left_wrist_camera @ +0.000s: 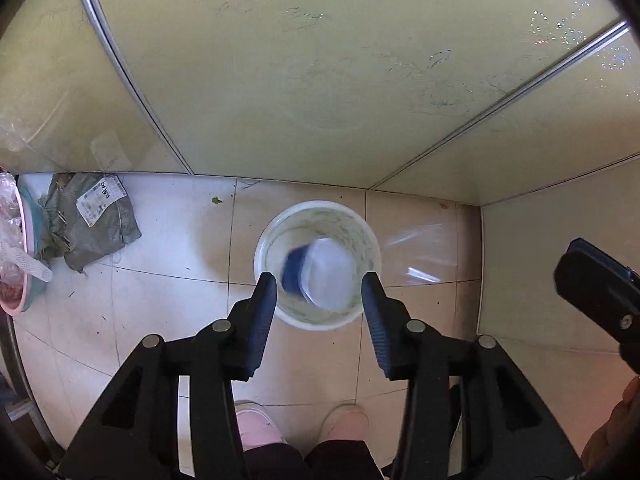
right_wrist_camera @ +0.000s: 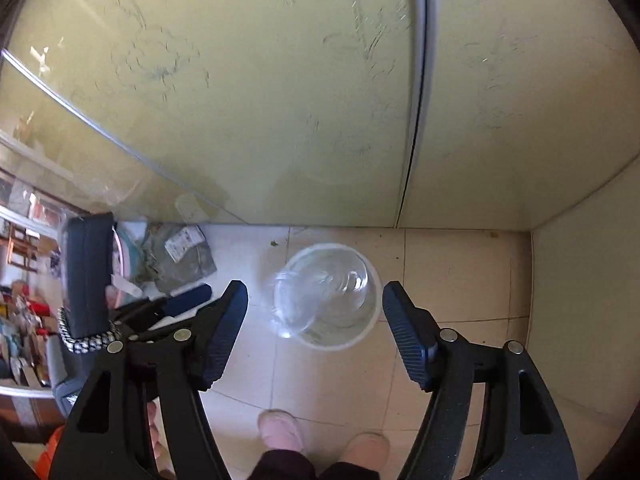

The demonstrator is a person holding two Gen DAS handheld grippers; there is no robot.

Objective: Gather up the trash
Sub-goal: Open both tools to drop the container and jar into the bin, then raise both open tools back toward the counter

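Item: white bin [left_wrist_camera: 264, 240], on the tiled floor [left_wrist_camera: 168, 240] near the wall corner, placed to catch drops. Contents: clear plastic container with blue part [left_wrist_camera: 320, 270], blurred, apparently falling in. Left gripper [left_wrist_camera: 319, 294] and right gripper [right_wrist_camera: 315, 304]: spread wide, empty, poised over the rim. Grey parcel bag [left_wrist_camera: 96, 220] by the wall's foot, leftward, uncollected. Open floor between bag and bin allows approach.
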